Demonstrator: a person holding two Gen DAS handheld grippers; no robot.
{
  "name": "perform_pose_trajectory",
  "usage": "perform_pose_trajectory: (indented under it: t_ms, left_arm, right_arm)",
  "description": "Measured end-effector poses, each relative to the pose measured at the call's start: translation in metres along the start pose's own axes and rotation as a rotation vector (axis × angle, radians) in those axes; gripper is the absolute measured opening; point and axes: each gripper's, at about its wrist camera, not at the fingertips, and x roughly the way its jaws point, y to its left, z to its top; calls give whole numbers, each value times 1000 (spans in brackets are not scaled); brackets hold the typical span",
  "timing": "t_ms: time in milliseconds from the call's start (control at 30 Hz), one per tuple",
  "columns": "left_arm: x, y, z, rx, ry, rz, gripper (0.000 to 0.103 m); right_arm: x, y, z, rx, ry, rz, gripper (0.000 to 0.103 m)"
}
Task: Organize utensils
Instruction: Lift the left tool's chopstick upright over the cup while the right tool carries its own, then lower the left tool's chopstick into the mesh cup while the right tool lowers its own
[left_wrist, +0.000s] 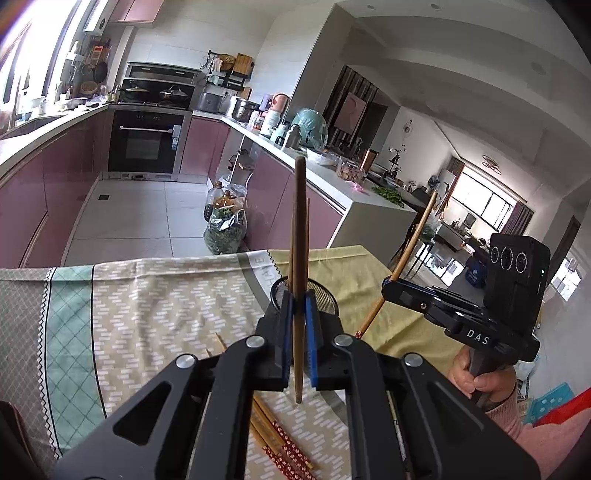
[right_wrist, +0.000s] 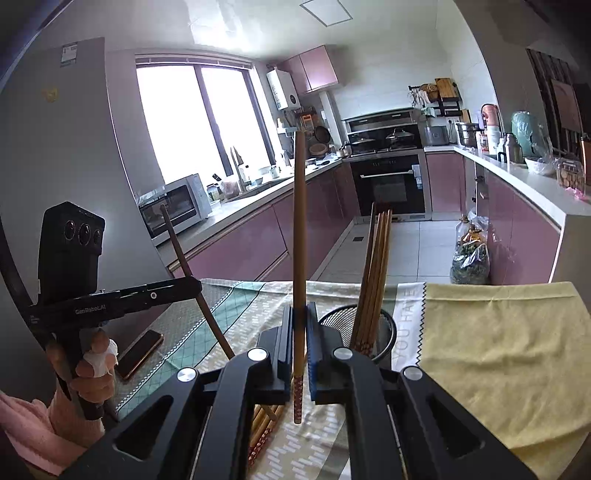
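My left gripper (left_wrist: 298, 314) is shut on a dark brown chopstick (left_wrist: 300, 236) held upright just in front of the black mesh holder (left_wrist: 325, 295). My right gripper (right_wrist: 300, 328) is shut on a lighter chopstick (right_wrist: 299, 236) with a red patterned end, also upright, just left of the mesh holder (right_wrist: 386, 332), which holds several chopsticks (right_wrist: 375, 273). More chopsticks (left_wrist: 280, 439) with red patterned ends lie on the patterned cloth below the grippers. The right gripper also shows in the left wrist view (left_wrist: 391, 284), and the left gripper in the right wrist view (right_wrist: 197, 286).
The table carries a patterned cloth (left_wrist: 155, 314) and a yellow cloth (right_wrist: 498, 362). A phone (right_wrist: 140, 354) lies at the table's left. Beyond the table edge is tiled kitchen floor with bags and bottles (left_wrist: 225, 218), pink cabinets and an oven (left_wrist: 144, 144).
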Motion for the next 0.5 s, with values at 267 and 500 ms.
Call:
perform_pose_trajectory:
  t_ms: [267, 500]
  left_arm:
    - [4, -17, 44, 31, -81, -14, 7]
    - [20, -29, 67, 71, -92, 14, 7]
  right_arm:
    - [-8, -9, 33, -25, -73, -40, 6]
    - [4, -19, 45, -29, -83, -71, 6]
